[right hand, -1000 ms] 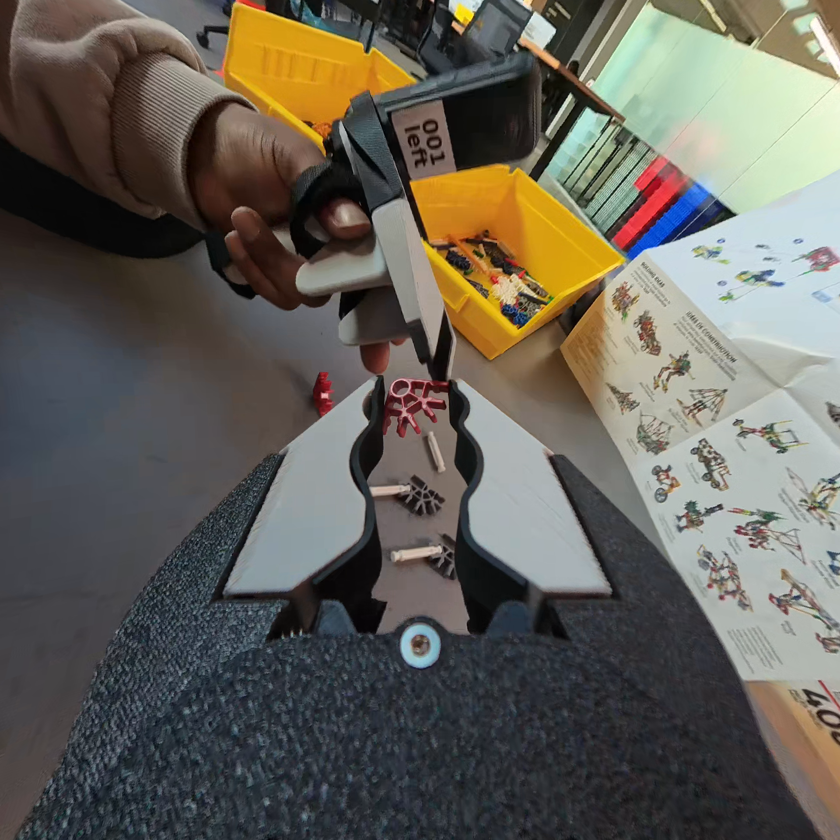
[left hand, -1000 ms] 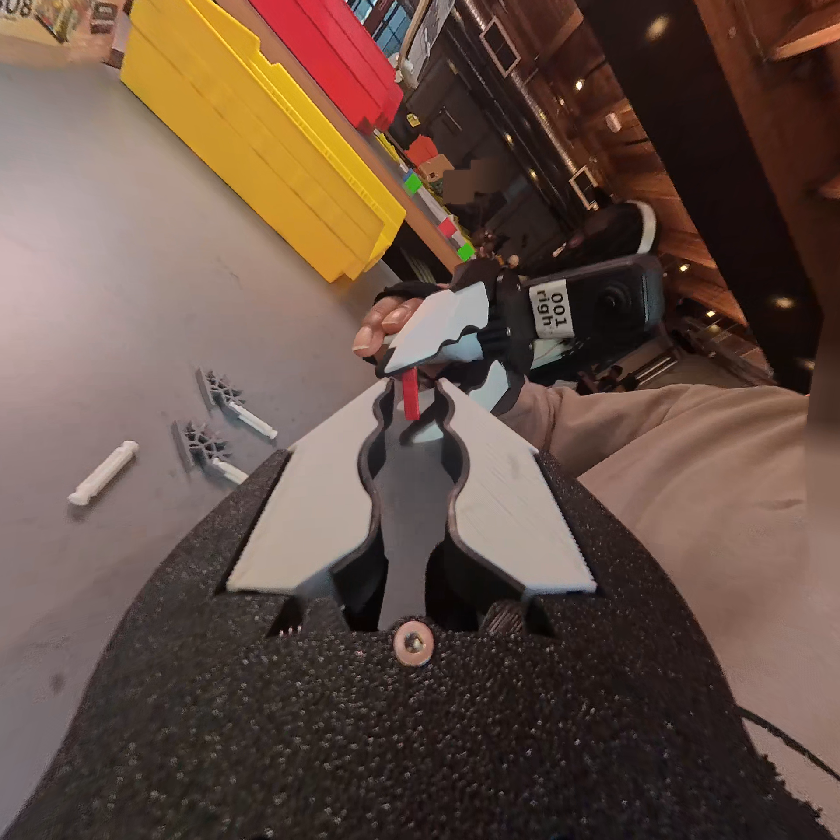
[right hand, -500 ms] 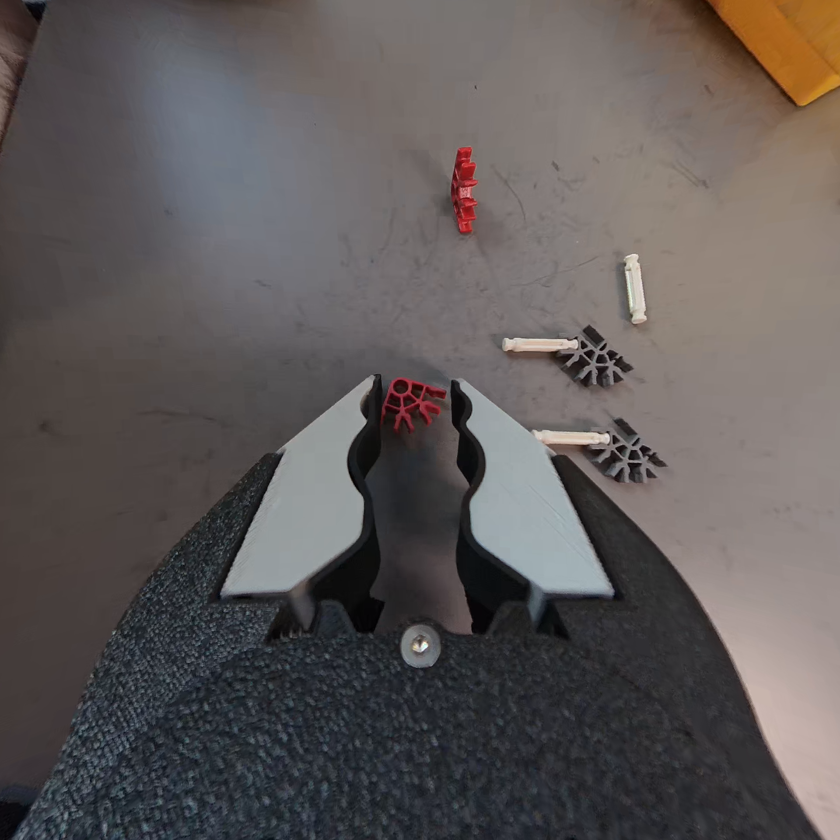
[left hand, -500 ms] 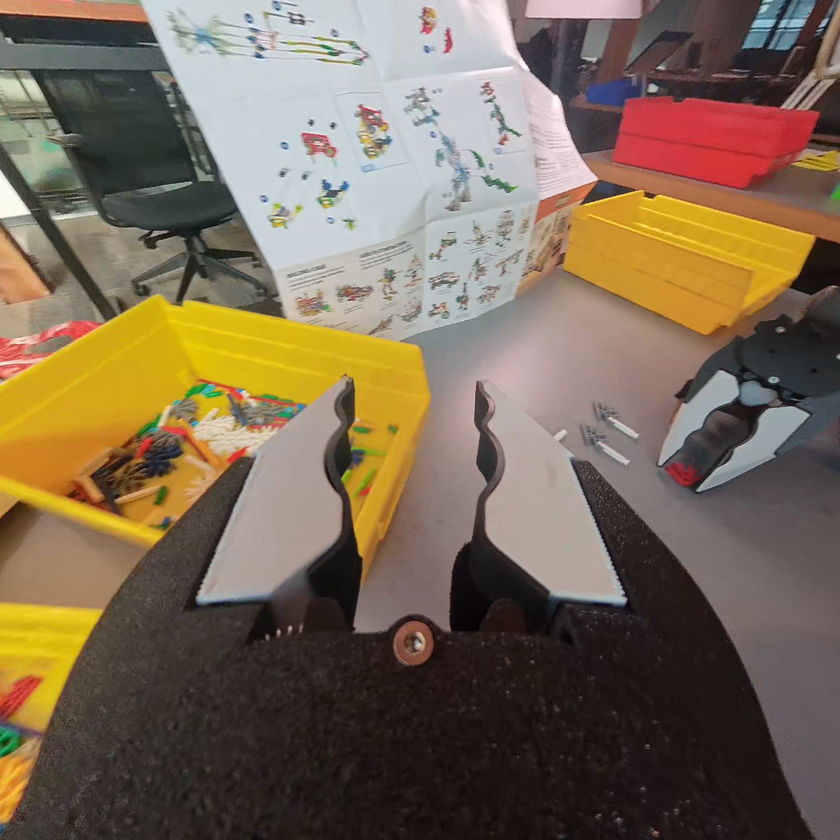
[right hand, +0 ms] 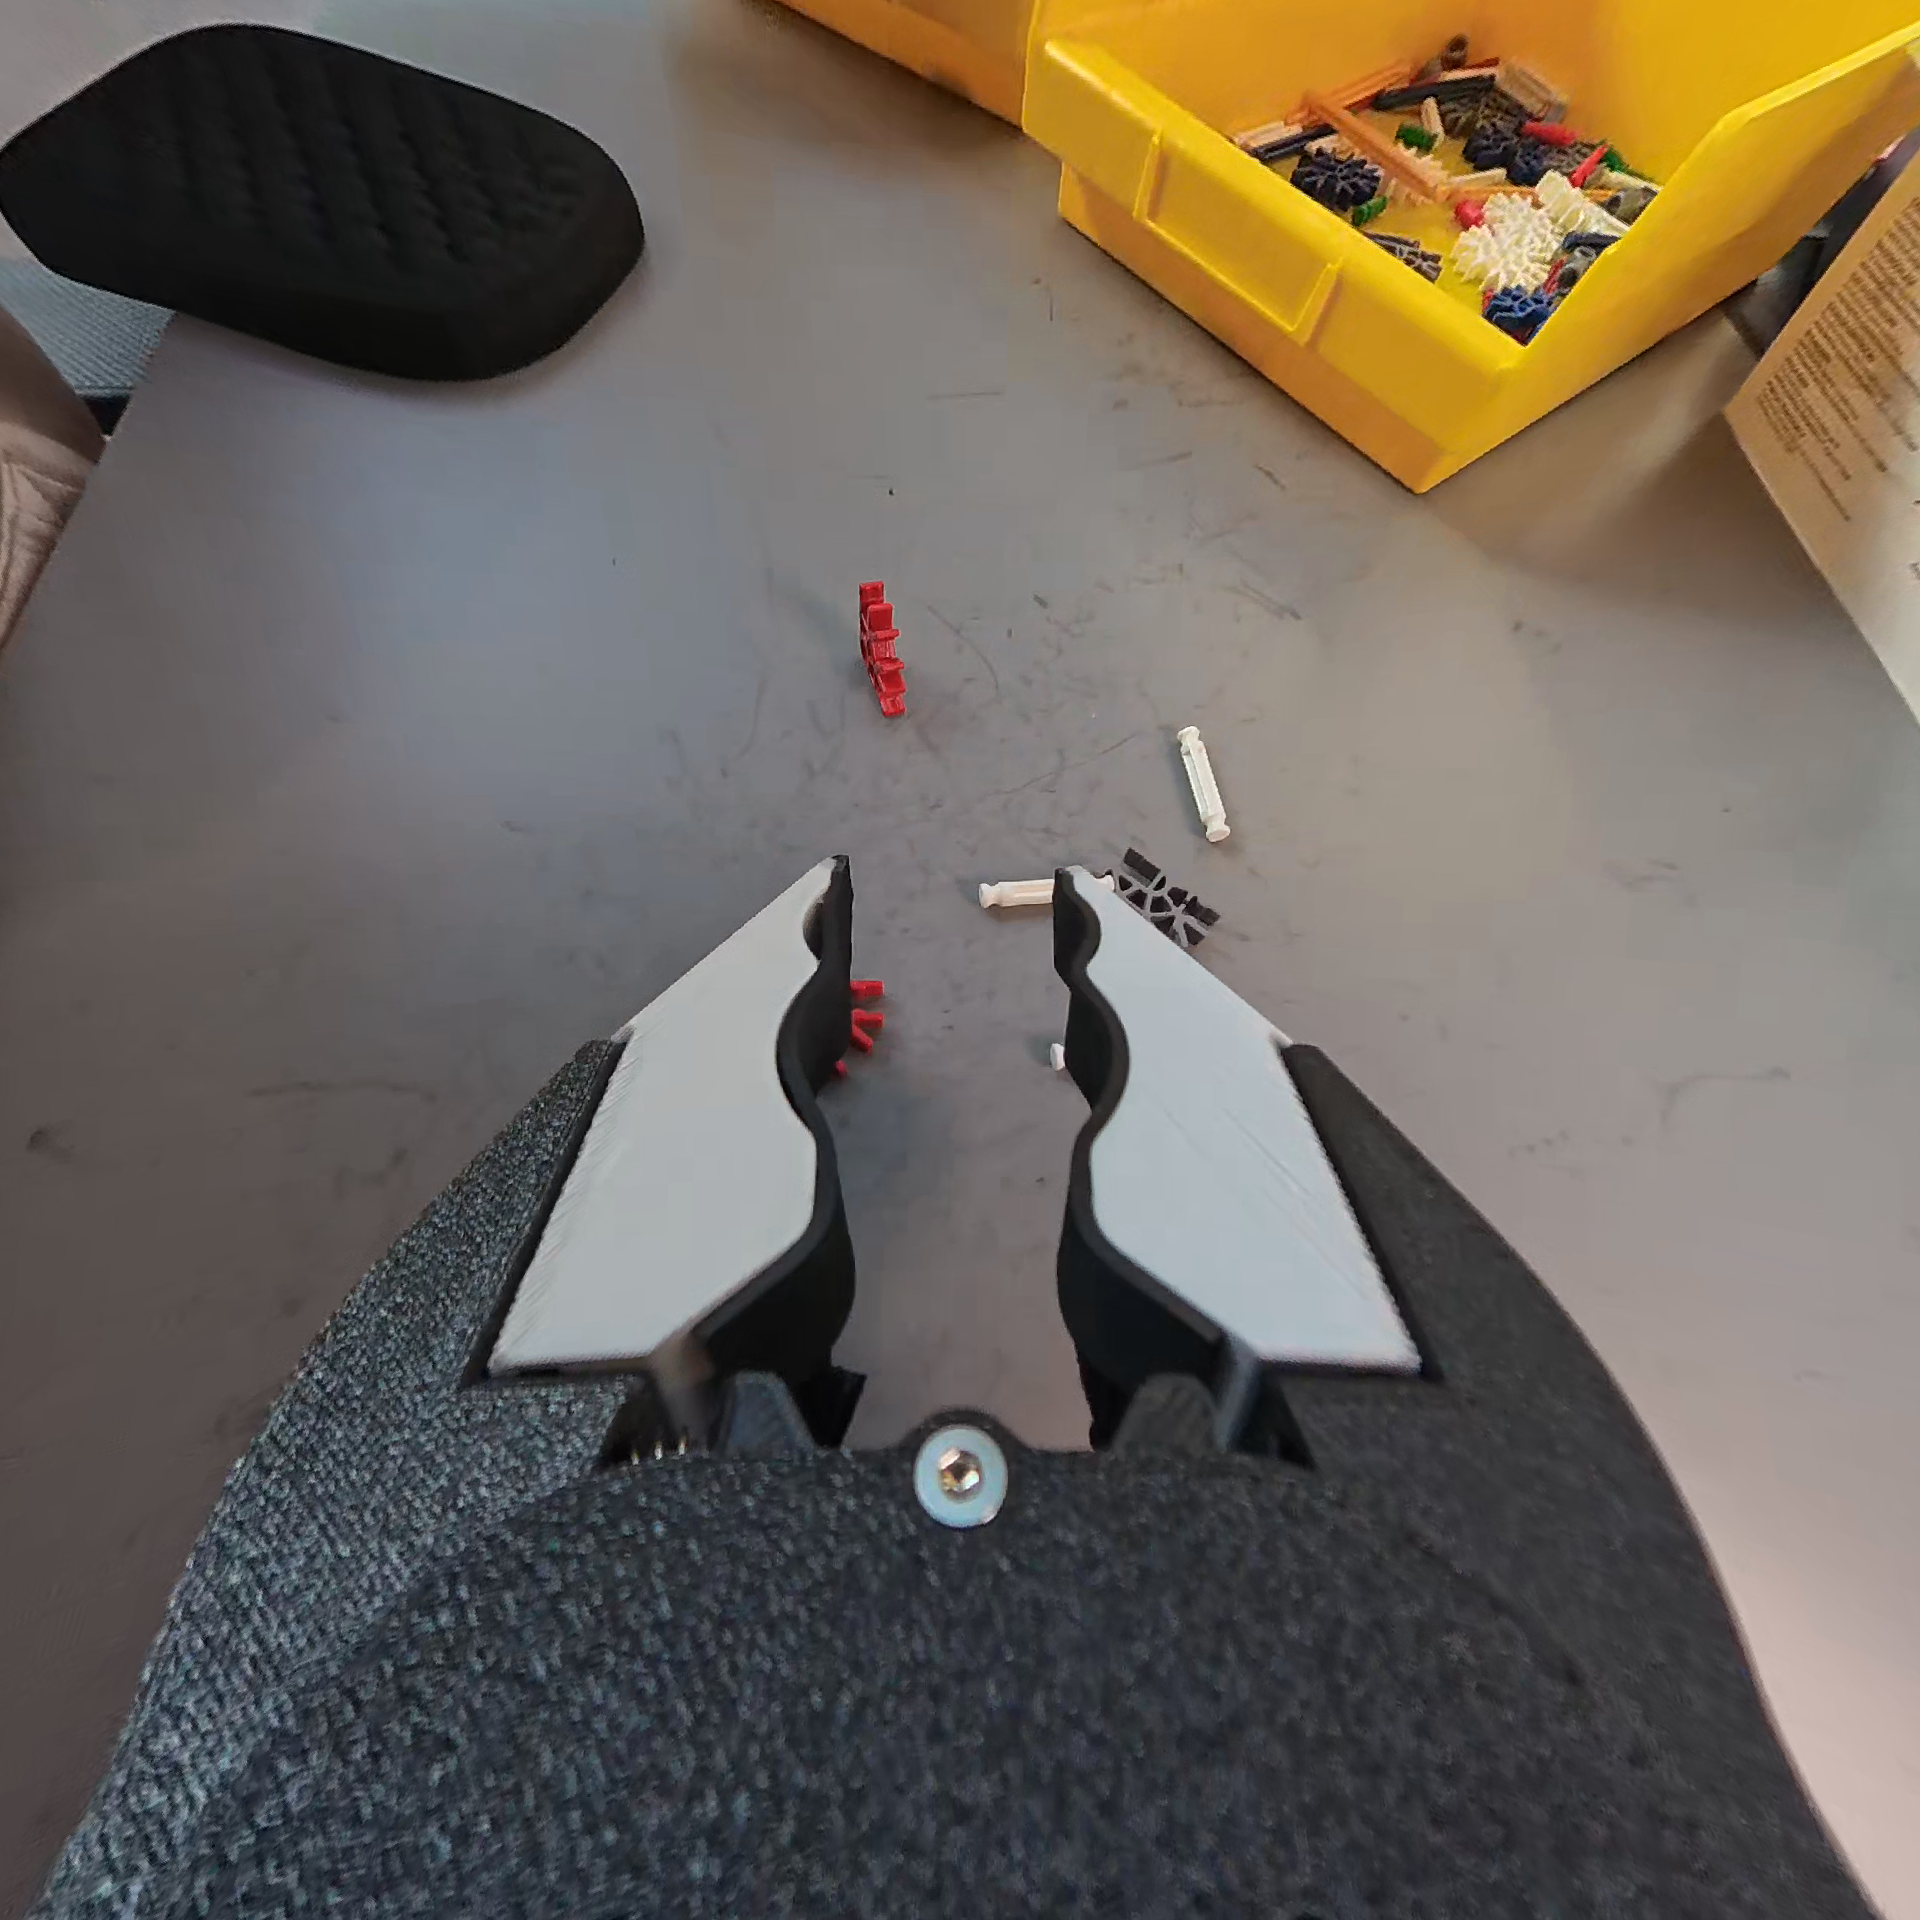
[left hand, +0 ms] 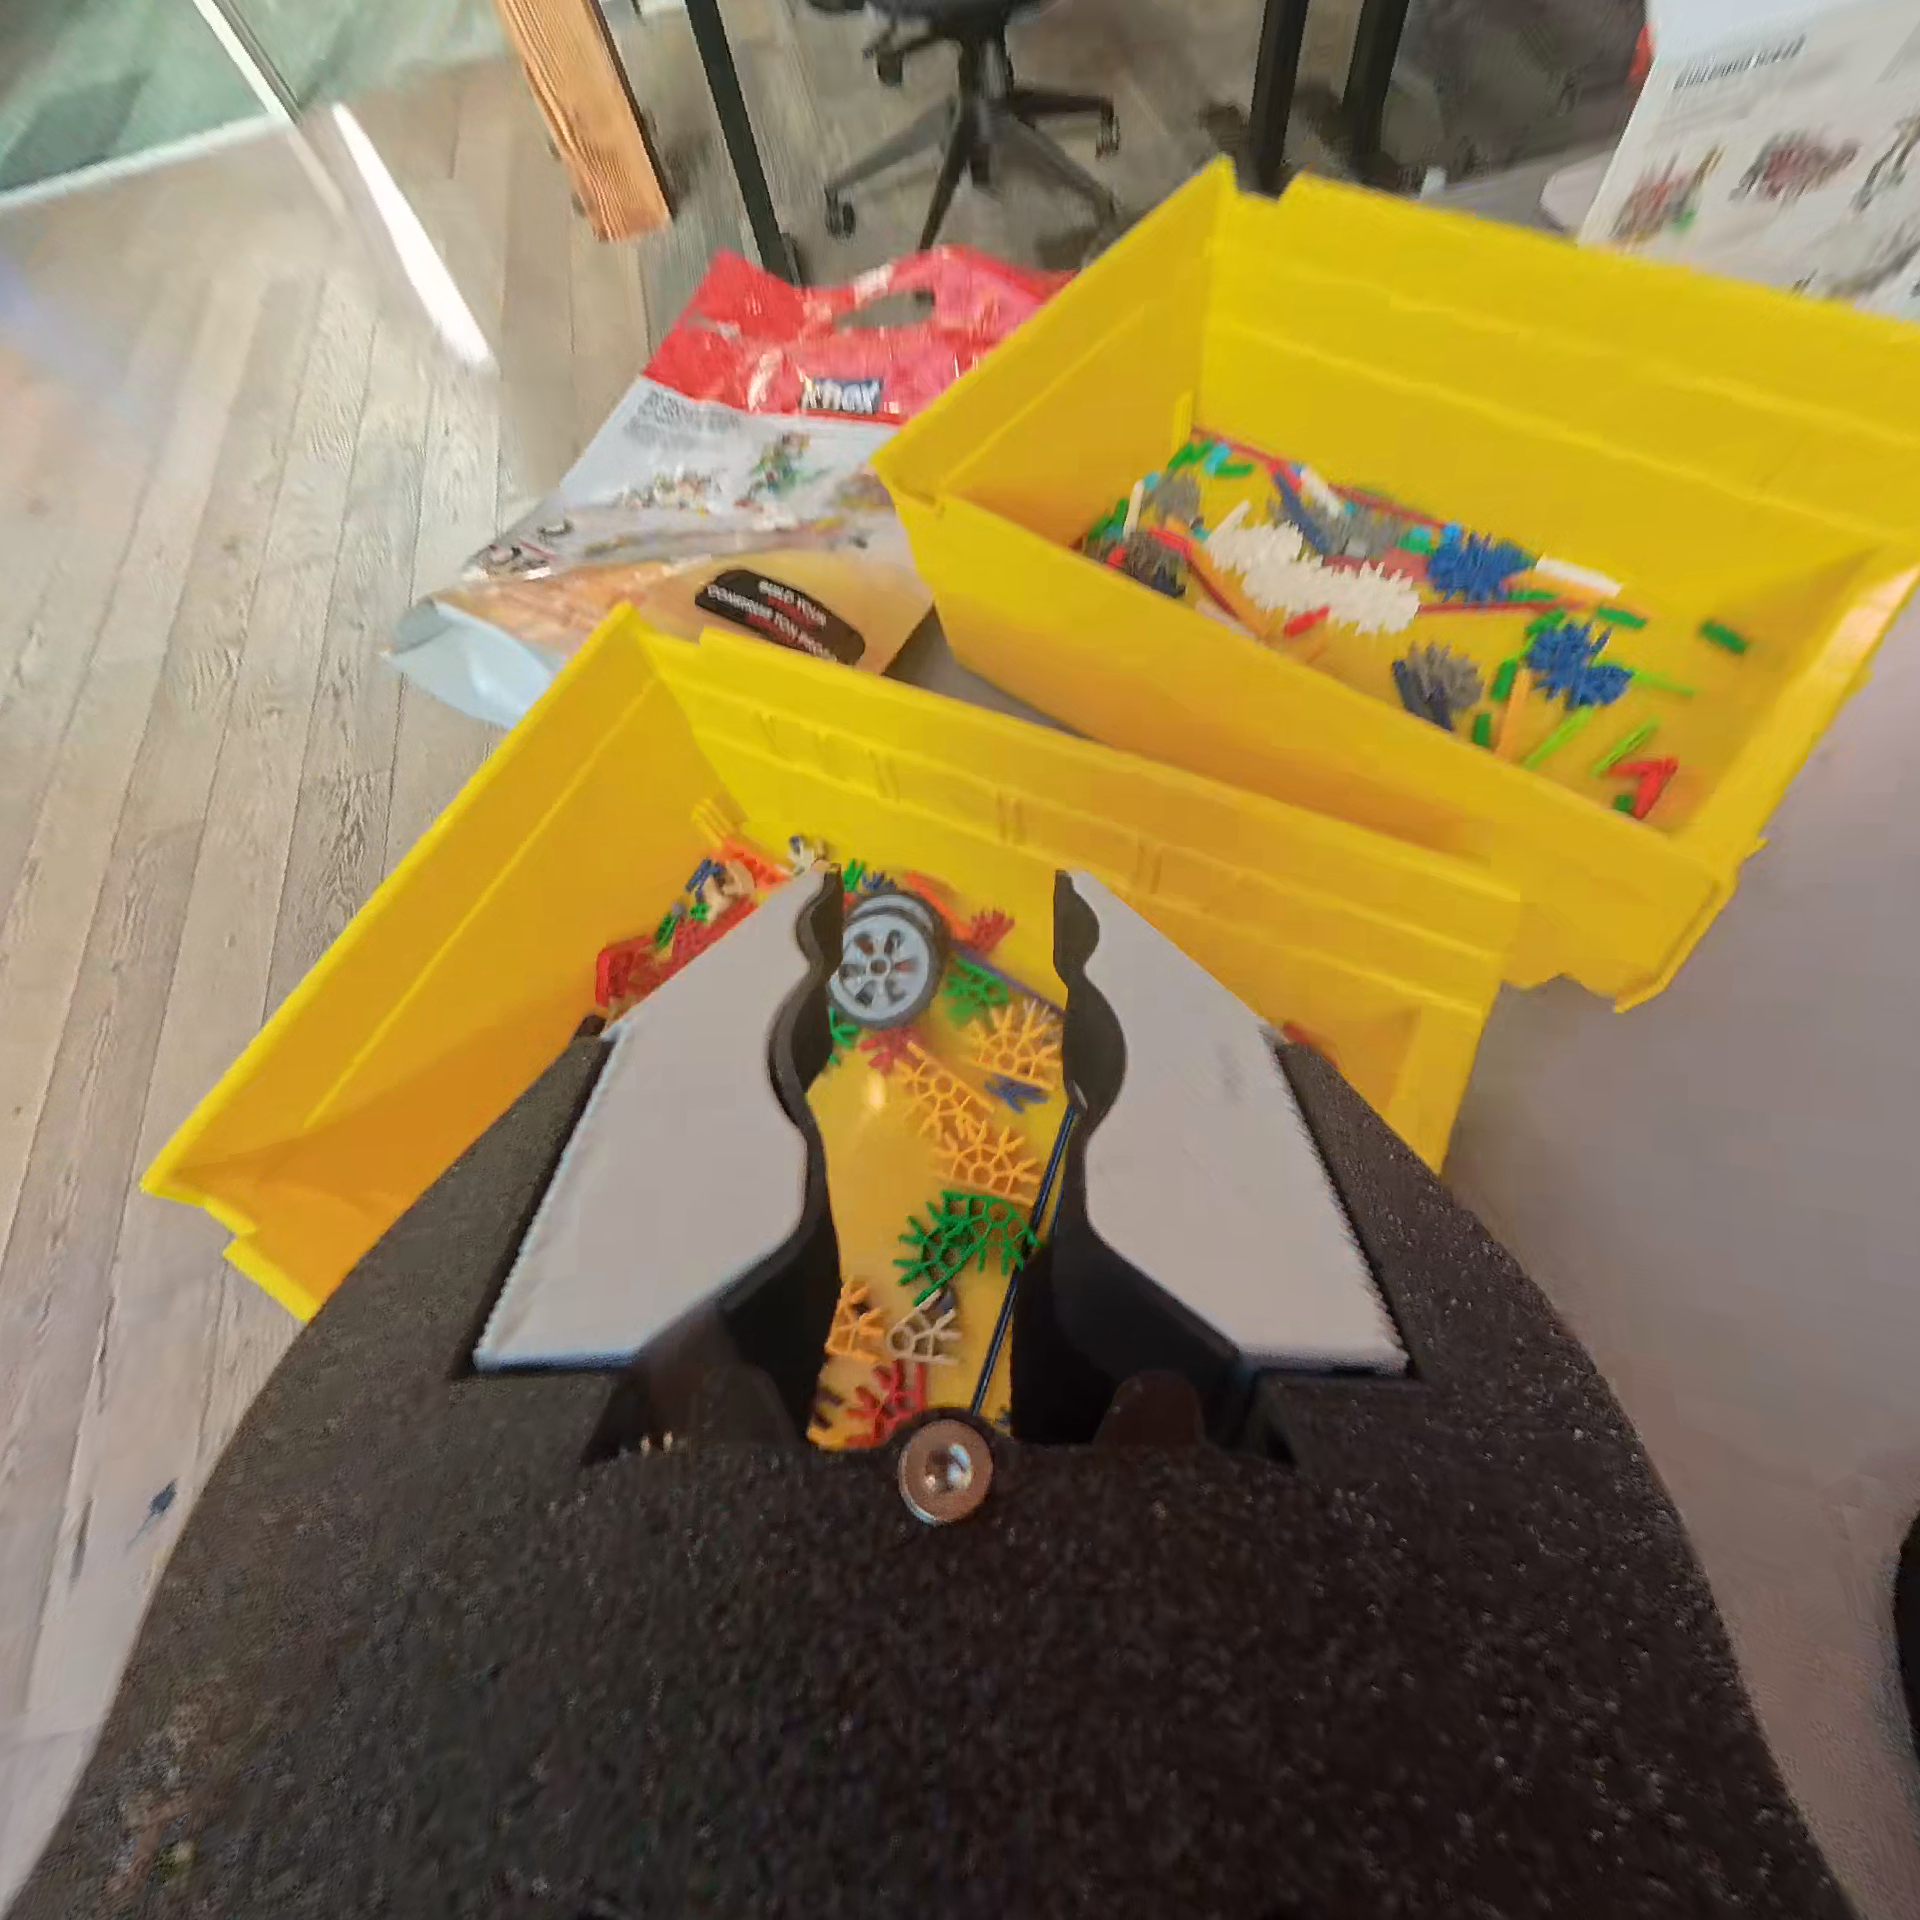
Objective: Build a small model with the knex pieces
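My left gripper [left hand: 943, 891] is open and empty, hovering over a yellow bin [left hand: 416, 1039] of mixed connector pieces, with a grey wheel [left hand: 890, 962] between its tips. My right gripper [right hand: 951, 875] is open above the grey table [right hand: 416, 727]. A red connector [right hand: 862, 1013] lies on the table beside its left finger, partly hidden. Another red connector [right hand: 881, 648] stands on edge farther off. A white rod [right hand: 1016, 891] joined to a dark grey connector [right hand: 1169, 896] lies at the right fingertip. A loose white rod [right hand: 1203, 781] lies beyond it.
A second yellow bin [left hand: 1039, 582] of rods and connectors sits behind the first; it also shows in the right wrist view [right hand: 1247, 239]. A red and white plastic bag [left hand: 727, 457] lies by the bins. A black pad [right hand: 312, 197] rests far left. Paper sheet [right hand: 1849, 416] at right. Across from one pair of fingers to the other is roughly 50 centimeters. The loose white rod [right hand: 1203, 781] lies some 9 centimeters from my right tips, 45 centimeters from my left tips.
My left gripper swung left from the farther bin to over the nearer one. My right gripper opened, released the red connector onto the table, and pulled back.
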The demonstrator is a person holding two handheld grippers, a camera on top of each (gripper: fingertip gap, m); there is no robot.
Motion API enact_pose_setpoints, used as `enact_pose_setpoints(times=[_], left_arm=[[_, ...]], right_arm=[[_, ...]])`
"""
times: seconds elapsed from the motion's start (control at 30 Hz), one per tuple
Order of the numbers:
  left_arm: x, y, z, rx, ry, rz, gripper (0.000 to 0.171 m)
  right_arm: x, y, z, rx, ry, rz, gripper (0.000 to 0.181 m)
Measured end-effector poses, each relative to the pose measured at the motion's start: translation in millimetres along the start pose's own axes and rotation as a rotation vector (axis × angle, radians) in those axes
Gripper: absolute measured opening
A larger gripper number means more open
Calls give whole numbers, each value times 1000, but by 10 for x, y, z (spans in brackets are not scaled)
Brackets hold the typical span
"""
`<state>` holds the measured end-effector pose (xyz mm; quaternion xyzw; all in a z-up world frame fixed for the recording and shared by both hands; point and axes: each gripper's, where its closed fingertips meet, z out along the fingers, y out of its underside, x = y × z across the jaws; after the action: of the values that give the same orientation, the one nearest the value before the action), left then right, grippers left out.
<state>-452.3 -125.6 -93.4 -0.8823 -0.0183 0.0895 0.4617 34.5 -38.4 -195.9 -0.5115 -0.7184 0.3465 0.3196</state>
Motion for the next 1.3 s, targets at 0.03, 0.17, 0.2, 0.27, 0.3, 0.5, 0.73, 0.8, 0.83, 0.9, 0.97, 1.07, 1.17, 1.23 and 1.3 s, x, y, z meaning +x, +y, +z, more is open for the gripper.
enact_pose_setpoints(times=[0.03, 0.17, 0.2, 0.27, 0.3, 0.5, 0.73, 0.8, 0.83, 0.9, 0.97, 1.07, 1.17, 1.23, 1.3], left_arm=[[-47, 119, 58, -75, 8, 22, 40], [-122, 600, 268, -362, 61, 107, 41], [-143, 697, 312, -417, 62, 131, 41], [-72, 890, 383, -531, 130, 131, 36], [-40, 971, 420, -581, 154, 125, 36], [-9, 1145, 664, -702, 187, 79, 40], [-45, 1229, 705, -790, 174, 37, 38], [-62, 1204, 674, -786, 160, 55, 38], [-70, 1172, 653, -773, 154, 57, 37], [-107, 1065, 598, -728, 132, 63, 37], [-118, 871, 510, -651, 115, 73, 37], [95, 395, 302, -480, 131, 112, 37], [785, -121, 48, -285, 259, 221, 37], [1401, -291, -74, -209, 372, 301, 38], [2084, -312, -127, -166, 509, 370, 38]], right_arm=[[1, -8, -3, 5, -1, 1, 37], [-14, -44, -7, 37, -24, 32, 38], [-18, -60, -9, 50, -31, 43, 39], [-16, -101, -19, 78, -37, 57, 40], [-13, -121, -26, 91, -39, 63, 40], [22, -133, -40, 119, -38, 88, 40], [41, -107, -58, 114, -33, 89, 39], [47, -113, -73, 116, -29, 85, 39], [52, -122, -82, 119, -25, 82, 39], [65, -147, -102, 129, -15, 78, 39], [89, -177, -126, 142, 0, 74, 39], [163, -237, -176, 174, 44, 73, 39], [260, -268, -218, 201, 93, 82, 39], [297, -259, -223, 202, 112, 84, 40], [315, -237, -212, 194, 124, 84, 41]])
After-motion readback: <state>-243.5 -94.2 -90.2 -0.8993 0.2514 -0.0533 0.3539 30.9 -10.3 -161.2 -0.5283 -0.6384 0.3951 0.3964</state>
